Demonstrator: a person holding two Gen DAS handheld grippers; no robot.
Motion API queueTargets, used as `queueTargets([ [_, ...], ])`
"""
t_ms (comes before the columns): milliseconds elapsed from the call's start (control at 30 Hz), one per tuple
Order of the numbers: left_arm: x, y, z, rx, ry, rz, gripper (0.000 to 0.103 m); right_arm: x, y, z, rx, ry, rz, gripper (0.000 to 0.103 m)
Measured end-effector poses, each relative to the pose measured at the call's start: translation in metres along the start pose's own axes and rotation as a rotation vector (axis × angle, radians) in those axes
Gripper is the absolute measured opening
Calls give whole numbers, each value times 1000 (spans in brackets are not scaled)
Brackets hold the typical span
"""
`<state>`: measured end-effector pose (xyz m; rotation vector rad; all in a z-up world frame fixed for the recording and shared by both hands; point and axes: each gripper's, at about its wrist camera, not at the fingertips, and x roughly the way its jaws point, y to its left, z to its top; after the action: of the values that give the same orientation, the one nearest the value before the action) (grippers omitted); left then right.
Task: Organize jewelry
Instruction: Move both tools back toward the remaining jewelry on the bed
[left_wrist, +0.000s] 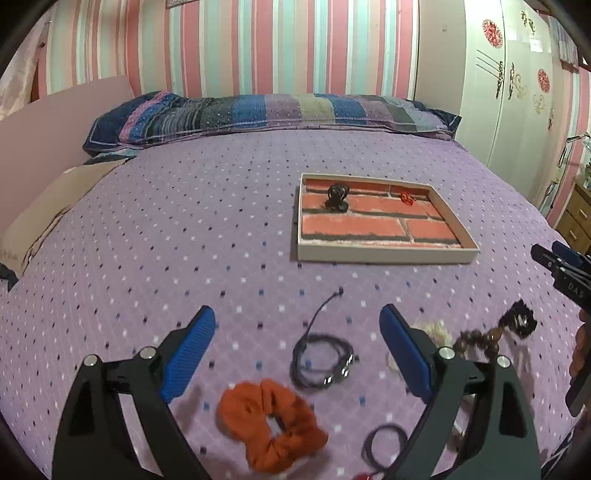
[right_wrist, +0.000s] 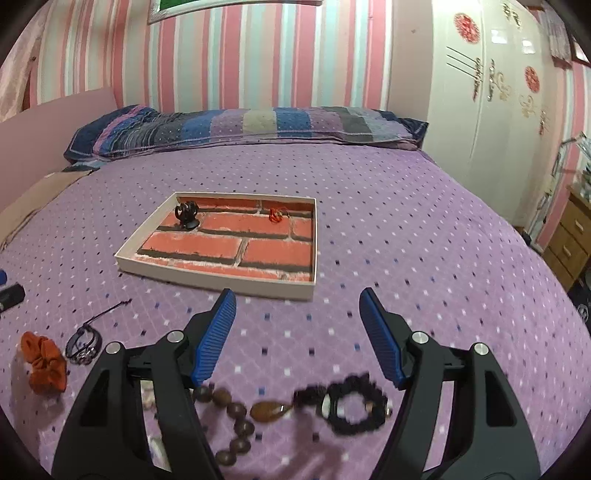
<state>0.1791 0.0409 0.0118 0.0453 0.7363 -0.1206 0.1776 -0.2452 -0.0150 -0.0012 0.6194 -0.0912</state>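
Lying loose: one orange scrunchie (left_wrist: 271, 424), one tray (left_wrist: 384, 254) holding two pieces; both grippers (left_wrist: 297, 332) (right_wrist: 297, 317) agape, empty.

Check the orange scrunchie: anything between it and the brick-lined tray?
Only the black cord necklace lies on the bedspread roughly between the orange scrunchie and the tray; flat, so a lifted carry clears it. Left claw is open and empty.

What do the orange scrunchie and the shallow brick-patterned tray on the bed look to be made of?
Orange scrunchie: soft matte fabric, going by its gathered, puffy folds. Brick-patterned tray: probably cardboard, with thin, plain cream walls; the brick floor looks like a printed or textured liner, too blurred to tell which.
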Motion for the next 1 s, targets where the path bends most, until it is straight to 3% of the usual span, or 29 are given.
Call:
queueTargets([
  [233,-5,10,-36,-63,43,-16,89,-31,5,-34,30,-12,2,69],
  [467,-12,1,-67,-60,73,-24,89,-46,15,-72,9,28,4,69],
  [667,-20,8,-82,-98,79,-37,89,-52,18,-105,13,77,8,69],
  [767,-23,9,-91,-73,70,11,89,-53,26,-118,-1,98,19,69],
  [1000,-22,26,-102,-99,85,3,89,-56,42,-131,-14,115,32,69],
])
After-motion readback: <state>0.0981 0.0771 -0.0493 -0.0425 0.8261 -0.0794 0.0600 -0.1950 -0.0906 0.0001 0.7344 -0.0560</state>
